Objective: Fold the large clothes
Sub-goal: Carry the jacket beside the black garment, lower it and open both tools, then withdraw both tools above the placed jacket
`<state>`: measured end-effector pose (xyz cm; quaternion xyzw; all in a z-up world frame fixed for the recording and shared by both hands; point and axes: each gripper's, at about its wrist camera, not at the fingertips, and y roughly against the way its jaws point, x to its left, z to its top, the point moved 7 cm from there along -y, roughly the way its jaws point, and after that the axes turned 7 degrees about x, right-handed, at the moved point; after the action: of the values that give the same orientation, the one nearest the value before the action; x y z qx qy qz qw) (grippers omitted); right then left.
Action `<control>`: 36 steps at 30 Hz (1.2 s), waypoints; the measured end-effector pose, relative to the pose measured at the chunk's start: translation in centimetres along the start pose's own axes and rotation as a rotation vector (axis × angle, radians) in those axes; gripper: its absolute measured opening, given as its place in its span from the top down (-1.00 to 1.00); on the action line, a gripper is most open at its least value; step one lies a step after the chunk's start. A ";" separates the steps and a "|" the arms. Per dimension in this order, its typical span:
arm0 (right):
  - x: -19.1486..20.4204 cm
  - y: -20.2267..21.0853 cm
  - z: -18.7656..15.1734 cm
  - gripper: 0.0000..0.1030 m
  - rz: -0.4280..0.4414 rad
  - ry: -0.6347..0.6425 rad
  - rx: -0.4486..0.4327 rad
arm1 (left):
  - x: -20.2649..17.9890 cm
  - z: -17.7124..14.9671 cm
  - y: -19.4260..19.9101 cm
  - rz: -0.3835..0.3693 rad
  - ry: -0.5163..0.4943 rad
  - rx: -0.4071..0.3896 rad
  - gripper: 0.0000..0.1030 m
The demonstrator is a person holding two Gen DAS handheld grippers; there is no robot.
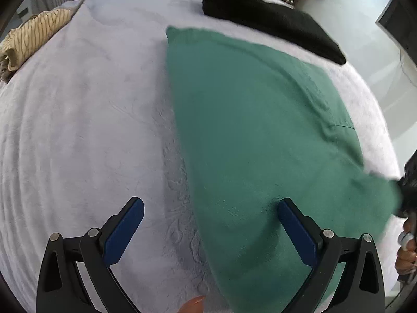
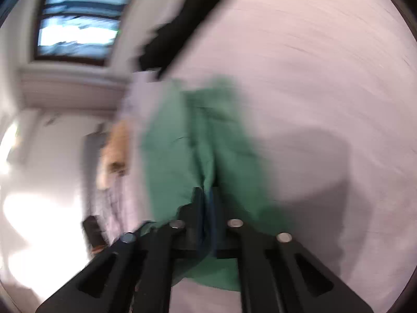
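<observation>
- Left gripper: nearest the left wrist camera, jaws spread wide with nothing between the pads. The right blue pad overlaps the near edge of the cloth; the left pad hangs over bare bedding. Contact with the cloth cannot be confirmed.
- Right gripper: jaws drawn together and clamped on a pinched fold of the green garment. The right wrist view is heavily blurred; fine detail is unreadable.
- Green garment: lies spread on the pale bed cover, right of centre in the left wrist view, with one corner pulled up toward the right gripper at the frame's right edge.
- Step in hand, as judged: securing a second grip point so a fold can be carried over.
- Procedure: bring the open left jaws over the near hem, close on a single cloth edge only, and avoid pinching the bed cover beneath. Keep tension even between both grip points so the fold line stays straight.
- Count, garments: one green, one black garment folded at the far edge, one striped tan garment bunched at the far left corner.
- Count, grippers: two. Bed covers: one.
</observation>
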<state>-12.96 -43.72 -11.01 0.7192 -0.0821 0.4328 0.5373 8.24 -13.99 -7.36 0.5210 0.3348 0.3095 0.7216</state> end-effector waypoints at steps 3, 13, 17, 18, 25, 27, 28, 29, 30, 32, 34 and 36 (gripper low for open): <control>-2.8 1.3 -1.1 0.97 0.035 -0.100 -0.013 | 0.3 -0.4 0.2 -0.012 0.022 0.006 -1.00; 6.3 2.6 -0.8 -0.15 -0.014 0.264 -0.006 | 2.4 -1.2 2.3 0.053 0.036 -0.016 -1.00; 9.1 -1.3 1.9 -0.15 -0.133 0.377 0.004 | 3.5 -0.7 3.0 0.079 0.072 -0.044 -1.00; 9.5 -2.6 2.8 -0.14 -0.162 0.392 0.011 | 3.8 -0.6 3.1 0.086 0.080 -0.049 -1.00; 13.8 -5.2 1.9 0.25 -0.275 0.630 0.001 | 7.6 1.4 2.7 0.136 0.186 -0.086 -1.00; 13.4 -6.1 2.3 0.25 -0.338 0.638 0.024 | 7.9 2.1 2.0 0.132 0.200 -0.089 -1.00; 12.5 -6.7 3.0 0.24 -0.345 0.595 0.041 | 7.8 2.4 1.4 0.129 0.197 -0.083 -1.00; 11.7 -7.1 3.5 0.24 -0.320 0.547 0.065 | 7.5 2.6 0.6 0.127 0.186 -0.069 -1.00; 10.9 -7.7 4.0 0.24 -0.280 0.484 0.091 | 7.2 2.7 -0.2 0.131 0.179 -0.054 -1.00; 10.7 -8.1 4.2 0.70 -0.225 0.432 0.110 | 7.0 2.8 -0.7 0.150 0.180 -0.062 -1.00; 12.6 -7.1 3.1 0.86 -0.219 0.514 0.073 | 7.0 3.0 -0.5 0.157 0.190 -0.067 -1.00; 14.5 -5.2 1.8 0.87 -0.218 0.594 0.032 | 6.8 3.1 0.0 0.153 0.180 -0.075 -1.00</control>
<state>-0.09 -38.11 -4.49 0.5740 0.1630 0.5650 0.5698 14.69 -10.20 -7.71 0.4879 0.3458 0.4216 0.6816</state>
